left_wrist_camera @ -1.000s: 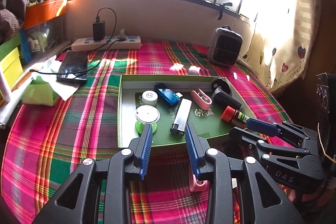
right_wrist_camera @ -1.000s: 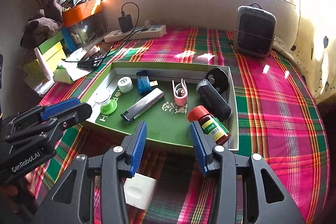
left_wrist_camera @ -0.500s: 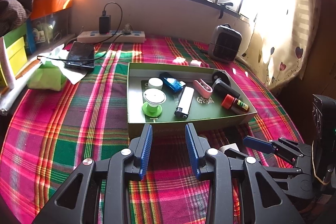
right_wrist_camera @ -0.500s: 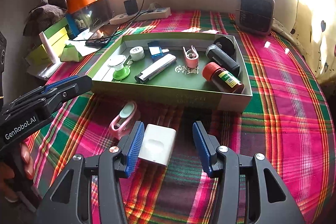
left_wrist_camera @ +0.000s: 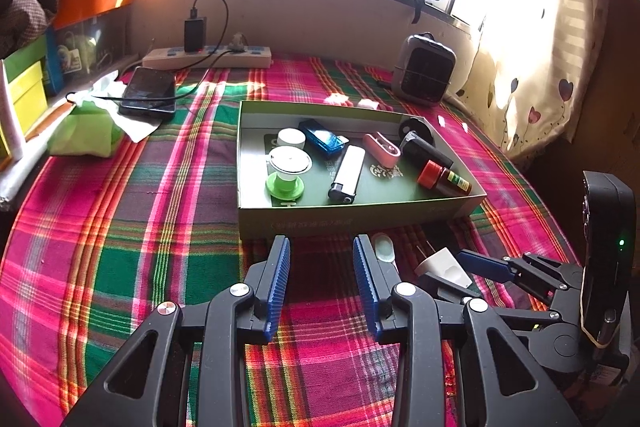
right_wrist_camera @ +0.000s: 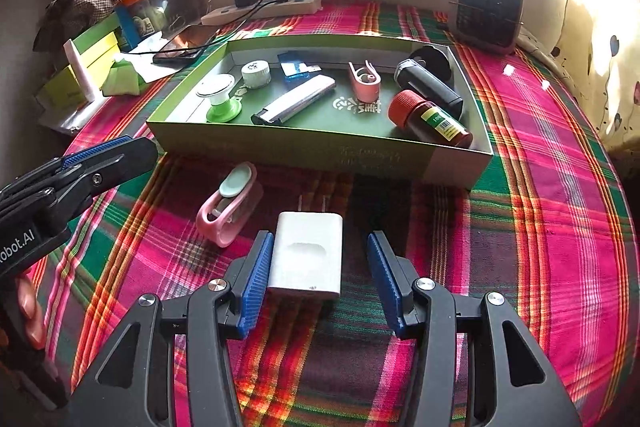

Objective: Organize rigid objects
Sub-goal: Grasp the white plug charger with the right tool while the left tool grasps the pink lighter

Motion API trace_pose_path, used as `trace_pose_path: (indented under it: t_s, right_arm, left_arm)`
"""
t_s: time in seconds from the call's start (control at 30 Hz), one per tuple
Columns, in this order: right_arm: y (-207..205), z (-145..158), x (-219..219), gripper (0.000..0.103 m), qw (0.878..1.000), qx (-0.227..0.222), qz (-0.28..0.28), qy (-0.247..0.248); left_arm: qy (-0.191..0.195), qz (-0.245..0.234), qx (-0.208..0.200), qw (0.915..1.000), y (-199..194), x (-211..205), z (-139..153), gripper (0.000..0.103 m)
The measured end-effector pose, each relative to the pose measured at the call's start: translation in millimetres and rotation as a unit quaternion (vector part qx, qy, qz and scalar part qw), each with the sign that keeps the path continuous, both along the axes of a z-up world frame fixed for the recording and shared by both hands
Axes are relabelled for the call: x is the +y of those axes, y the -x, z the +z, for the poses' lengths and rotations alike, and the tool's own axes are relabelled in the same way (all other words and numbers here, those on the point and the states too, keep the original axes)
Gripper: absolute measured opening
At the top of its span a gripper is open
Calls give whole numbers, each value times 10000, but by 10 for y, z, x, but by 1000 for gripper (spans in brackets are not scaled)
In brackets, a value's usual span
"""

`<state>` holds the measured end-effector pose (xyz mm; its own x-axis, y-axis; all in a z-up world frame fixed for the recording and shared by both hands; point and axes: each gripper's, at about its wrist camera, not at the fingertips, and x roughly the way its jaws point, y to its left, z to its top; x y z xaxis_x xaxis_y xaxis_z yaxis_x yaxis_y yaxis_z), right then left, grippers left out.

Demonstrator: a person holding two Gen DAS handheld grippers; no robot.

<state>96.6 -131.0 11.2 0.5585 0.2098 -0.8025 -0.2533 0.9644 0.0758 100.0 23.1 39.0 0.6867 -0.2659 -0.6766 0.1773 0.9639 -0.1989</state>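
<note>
Left wrist view: the green tray (left_wrist_camera: 360, 215), a shallow cardboard box, sits mid-worktop on a plaid cloth (left_wrist_camera: 120, 227). Inside it lie a white cap (left_wrist_camera: 291, 138), a green-footed spool (left_wrist_camera: 286, 171), a blue stick (left_wrist_camera: 322, 139), a silver lighter (left_wrist_camera: 349, 174), a pink clip (left_wrist_camera: 382, 149), a black tube (left_wrist_camera: 426, 151) and a red-capped bottle (left_wrist_camera: 444, 180). Behind the tray stand a power strip (left_wrist_camera: 208, 57) and a small heater (left_wrist_camera: 423, 69); to the tray's left lies a phone (left_wrist_camera: 149, 97). The left claw (left_wrist_camera: 321, 267) hangs just in front of the tray's near wall, its ribbed blue pads apart over bare cloth, nothing between them. The right claw (left_wrist_camera: 472, 267) reaches in at the tray's front right corner, with the white block (left_wrist_camera: 444, 265) beside it.

Right wrist view: the white block (right_wrist_camera: 307, 255), smooth and rounded with a shallow dent on top, lies flat on the cloth in front of the tray (right_wrist_camera: 320, 155). The right claw (right_wrist_camera: 318, 263) straddles it, jaws apart: the left pad is at the block's edge, though I cannot tell if it touches; the right pad stands clear. A second pink clip (right_wrist_camera: 230, 211) with a pale green tab lies left of the block, in front of the tray, with the left claw (right_wrist_camera: 108, 155) just beyond it.
</note>
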Motion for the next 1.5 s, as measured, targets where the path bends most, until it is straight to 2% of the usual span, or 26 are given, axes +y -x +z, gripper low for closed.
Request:
trace_pose_path:
  t_s: [0.2, 0.3, 0.37, 0.9, 1.17, 1.5]
  right_arm:
    - [24, -2, -65, 49, 10000, -65, -24, -4]
    - [34, 3, -115, 35, 9999, -101, -85, 11]
    - [30, 8, -164, 35, 9998, -113, -158, 29]
    - [57, 16, -659, 35, 9982, -109, -574, -127]
    - [70, 19, -889, 35, 9968, -97, -770, -199]
    - [52, 22, -945, 35, 9965, -85, -765, -314]
  left_arm:
    - [-7, -159, 126, 9998, 2, -89, -54, 32]
    - [-35, -224, 178, 9996, 4, -150, -79, 33]
    - [-47, -265, 199, 9994, 1, -190, -89, 36]
    - [-347, -483, 417, 9974, -62, -534, -208, 37]
    - [-553, -420, 561, 9960, -147, -614, -311, 37]
    - [-710, -326, 474, 9958, -184, -635, -325, 37]
